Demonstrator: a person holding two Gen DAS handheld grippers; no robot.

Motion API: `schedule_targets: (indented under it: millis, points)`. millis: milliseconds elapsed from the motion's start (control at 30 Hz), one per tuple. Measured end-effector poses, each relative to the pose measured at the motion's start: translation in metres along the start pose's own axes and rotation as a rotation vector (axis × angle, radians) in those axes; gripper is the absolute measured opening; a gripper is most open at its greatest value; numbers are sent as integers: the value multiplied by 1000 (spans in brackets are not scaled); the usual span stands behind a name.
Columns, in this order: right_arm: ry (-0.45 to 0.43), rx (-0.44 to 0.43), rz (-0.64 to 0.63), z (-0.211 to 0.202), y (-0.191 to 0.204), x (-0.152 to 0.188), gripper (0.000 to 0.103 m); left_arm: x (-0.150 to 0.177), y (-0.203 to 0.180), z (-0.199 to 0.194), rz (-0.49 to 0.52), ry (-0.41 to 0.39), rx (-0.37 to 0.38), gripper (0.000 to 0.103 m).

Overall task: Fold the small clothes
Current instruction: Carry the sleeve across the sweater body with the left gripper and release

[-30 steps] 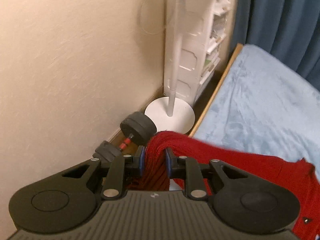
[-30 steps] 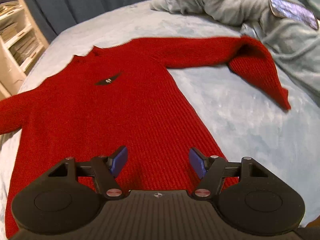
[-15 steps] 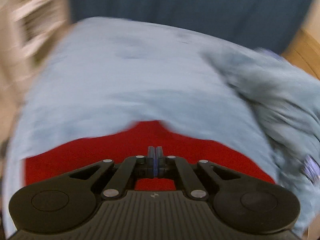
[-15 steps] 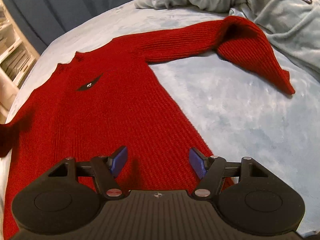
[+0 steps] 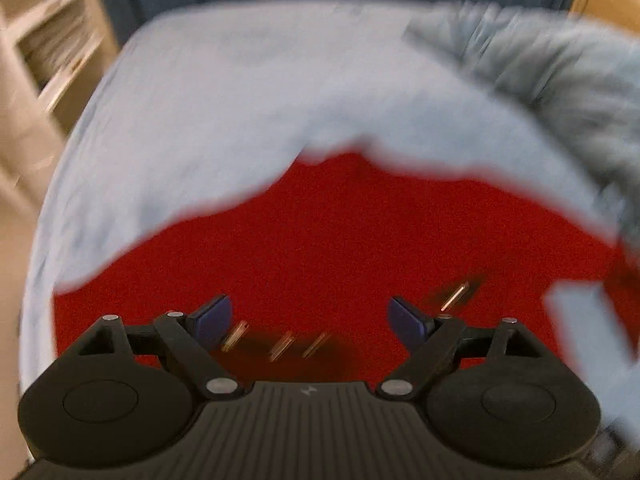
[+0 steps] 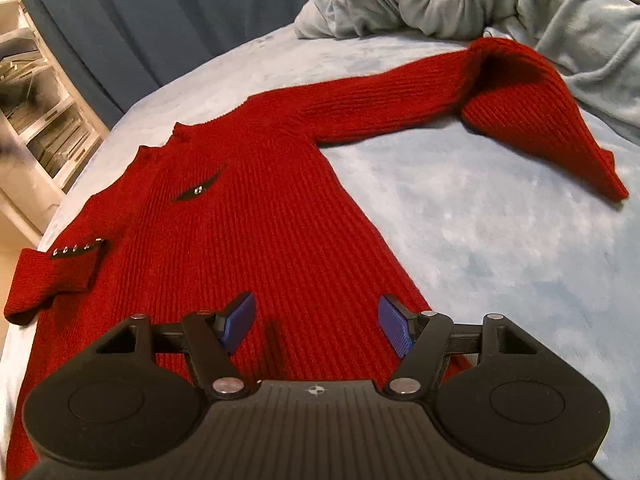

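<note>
A red knit sweater lies flat on the light blue bed cover. Its left sleeve is folded in onto the body, cuff with small studs showing. Its right sleeve stretches out to the far right, bent back on itself. My right gripper is open and empty just above the sweater's lower body. The left wrist view is blurred by motion; my left gripper is open and empty over the red sweater.
A rumpled grey-blue blanket lies at the far right of the bed. A white shelf unit stands beside the bed on the left. Dark blue curtains hang behind the bed.
My left gripper swung from the bed's left edge over the sweater, carried the left sleeve inward, then opened and let it go. The right gripper stayed open and shifted slightly.
</note>
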State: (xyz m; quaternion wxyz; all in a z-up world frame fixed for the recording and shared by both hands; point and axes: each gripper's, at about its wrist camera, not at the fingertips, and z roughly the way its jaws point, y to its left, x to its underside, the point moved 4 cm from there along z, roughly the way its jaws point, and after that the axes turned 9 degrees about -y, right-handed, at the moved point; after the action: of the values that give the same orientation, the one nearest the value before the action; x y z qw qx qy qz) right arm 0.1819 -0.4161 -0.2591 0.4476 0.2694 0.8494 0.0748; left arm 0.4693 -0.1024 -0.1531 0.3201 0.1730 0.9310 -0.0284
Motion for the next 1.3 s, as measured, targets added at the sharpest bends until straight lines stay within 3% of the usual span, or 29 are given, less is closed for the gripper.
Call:
schedule_targets:
  millis: [133, 233, 333, 433, 467, 500, 567, 667, 800, 900, 1033, 1133, 1167, 1233, 1267, 1300]
  points:
    - [-7, 7, -35, 3, 3, 4, 72, 62, 18, 38, 43, 112, -13, 89]
    - [-16, 19, -107, 6, 10, 8, 75, 73, 12, 59, 20, 125, 16, 91]
    - [-23, 26, -181, 8, 17, 13, 78, 72, 9, 73, 0, 116, -5, 90]
    - [-27, 29, -212, 8, 20, 15, 79, 69, 6, 75, -13, 111, -27, 56]
    - [-28, 28, -210, 8, 20, 15, 79, 64, 7, 71, -30, 112, -14, 33]
    - [-28, 27, -204, 8, 20, 14, 79, 59, 12, 68, -65, 122, -12, 20]
    - [-26, 23, -193, 8, 18, 13, 79, 42, 26, 52, -166, 118, 0, 18]
    - [-21, 19, -178, 7, 18, 12, 78, 4, 46, 6, -264, 17, 33, 18]
    - [-12, 10, -121, 6, 14, 7, 78, -60, 44, -54, -302, -116, 74, 18]
    - [-8, 4, -91, 5, 10, 5, 78, -99, 10, -68, -285, -174, 140, 19]
    - [-5, 2, -85, 5, 11, 5, 77, -126, -68, -44, -243, -168, 245, 19]
    - [-2, 1, -87, 6, 10, 5, 78, -120, -134, -1, -214, -116, 292, 20]
    - [-2, 1, -89, 6, 10, 5, 78, -113, -147, 13, -210, -104, 299, 25]
    - [-1, 0, -94, 6, 11, 5, 78, -96, -170, 44, -177, -86, 255, 60]
    - [0, 0, -97, 7, 11, 6, 78, -84, -177, 58, -160, -47, 211, 87]
    - [0, -1, -101, 7, 11, 6, 78, -73, -180, 68, -144, -17, 192, 90]
